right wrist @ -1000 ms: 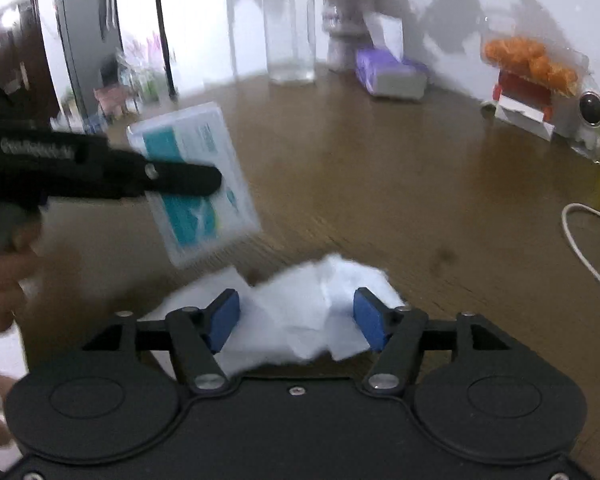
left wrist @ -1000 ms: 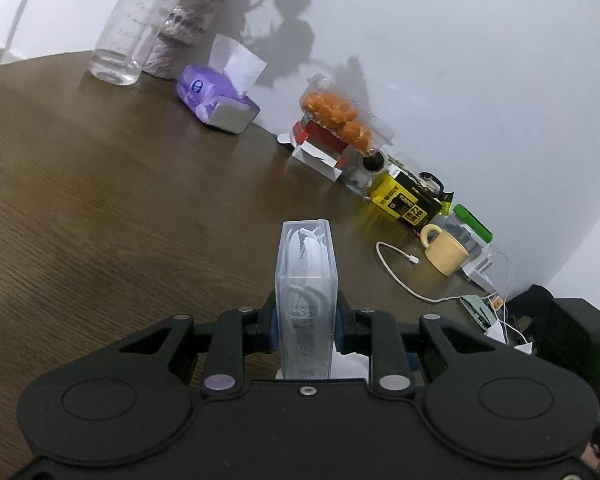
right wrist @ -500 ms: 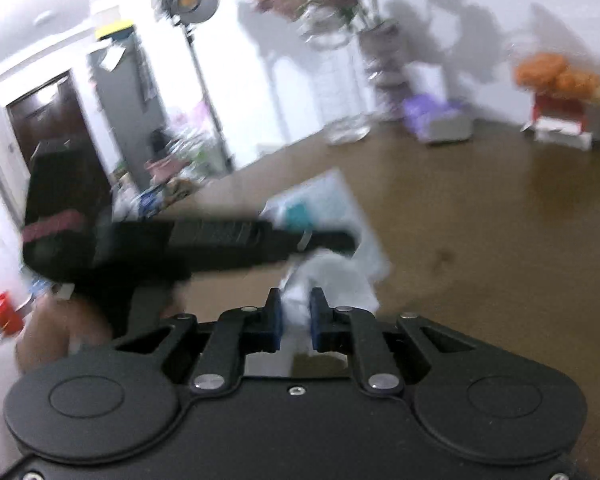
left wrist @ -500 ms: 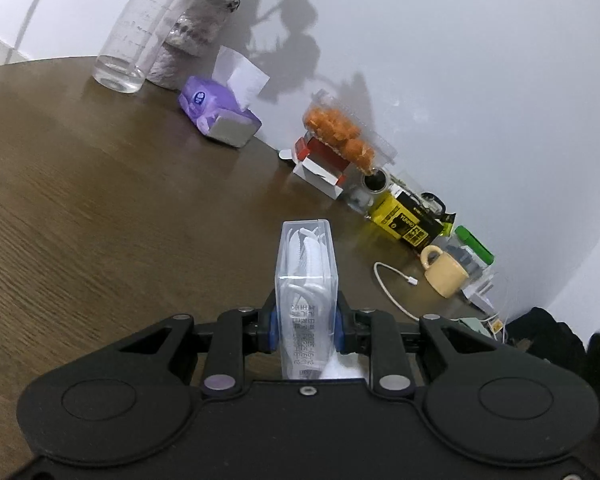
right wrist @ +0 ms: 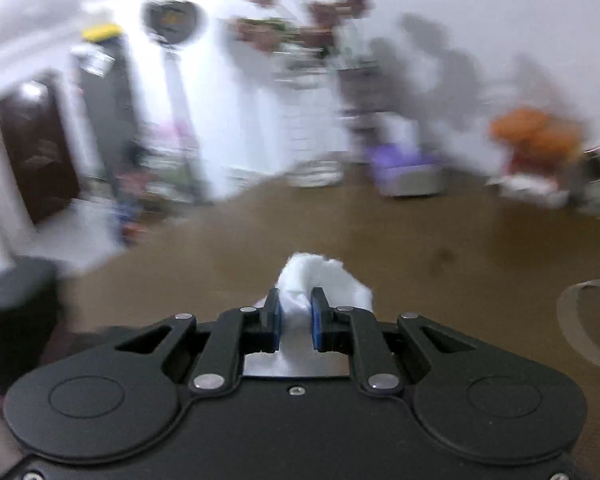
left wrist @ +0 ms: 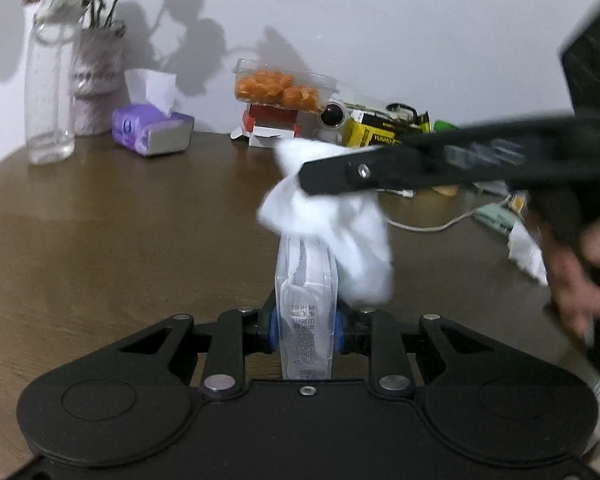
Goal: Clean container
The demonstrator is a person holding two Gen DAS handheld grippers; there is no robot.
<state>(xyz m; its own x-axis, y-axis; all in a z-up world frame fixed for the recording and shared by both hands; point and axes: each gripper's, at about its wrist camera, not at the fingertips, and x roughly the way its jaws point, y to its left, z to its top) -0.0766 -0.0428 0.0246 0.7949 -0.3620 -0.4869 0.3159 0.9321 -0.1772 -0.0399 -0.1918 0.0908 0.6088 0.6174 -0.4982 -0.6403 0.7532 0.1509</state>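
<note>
1. The left hand-held gripper [left wrist: 305,330] pinches a clear container [left wrist: 306,300] edge-on above the desk [left wrist: 120,240], holding it upright and steady so its faces can be wiped.
2. The right hand-held gripper [right wrist: 295,314] is pressed tight on a bunched white tissue [right wrist: 320,280]; seen from the left, the tissue sits against the container's upper right side.
3. The desk is dark wood. Along its far edge, by a white wall, stand a bottle [left wrist: 48,92], a vase [left wrist: 98,80], a purple tissue pack [left wrist: 152,130], boxed oranges [left wrist: 284,90] and a cable [left wrist: 432,226].
4. The right view is blurred: a doorway and lamp stand, little else.
</note>
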